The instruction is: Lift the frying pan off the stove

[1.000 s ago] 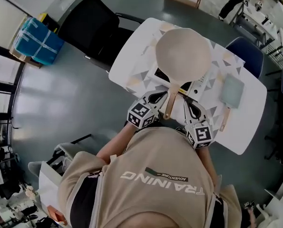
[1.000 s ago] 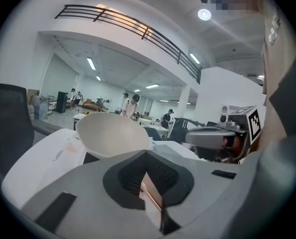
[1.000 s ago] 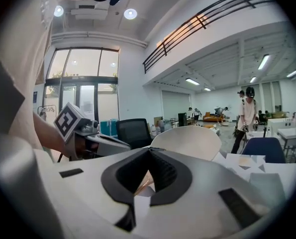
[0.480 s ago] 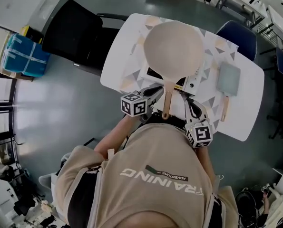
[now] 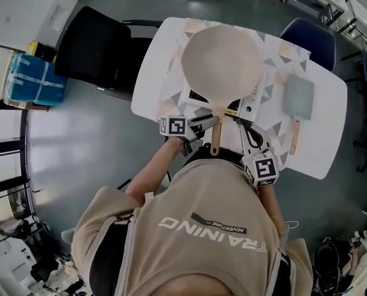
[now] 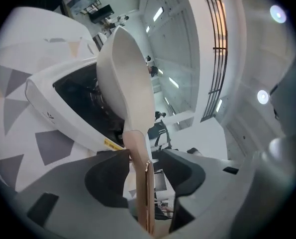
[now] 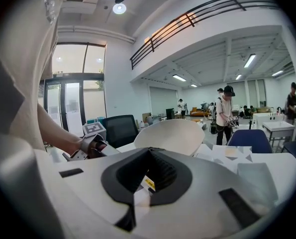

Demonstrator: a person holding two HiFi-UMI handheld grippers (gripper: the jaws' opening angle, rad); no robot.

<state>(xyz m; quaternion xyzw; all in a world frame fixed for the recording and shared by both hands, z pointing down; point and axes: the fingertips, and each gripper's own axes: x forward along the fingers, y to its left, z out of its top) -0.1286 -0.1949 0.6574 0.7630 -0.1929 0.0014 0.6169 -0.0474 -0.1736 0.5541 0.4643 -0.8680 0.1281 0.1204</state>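
While left tongs (image 5: 211, 124) opening around wooden handle (image 6: 138, 151) of round cream pan (image 5: 222, 63), right tongs (image 5: 242, 123) closed.

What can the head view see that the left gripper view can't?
Only the head view: the whole round pan from above, the right tool, a teal board and the person's shirt. Only the left gripper view: ceiling lights and a railing. Both: the pan's handle between the left tool's opening jaws, the stove and the table.
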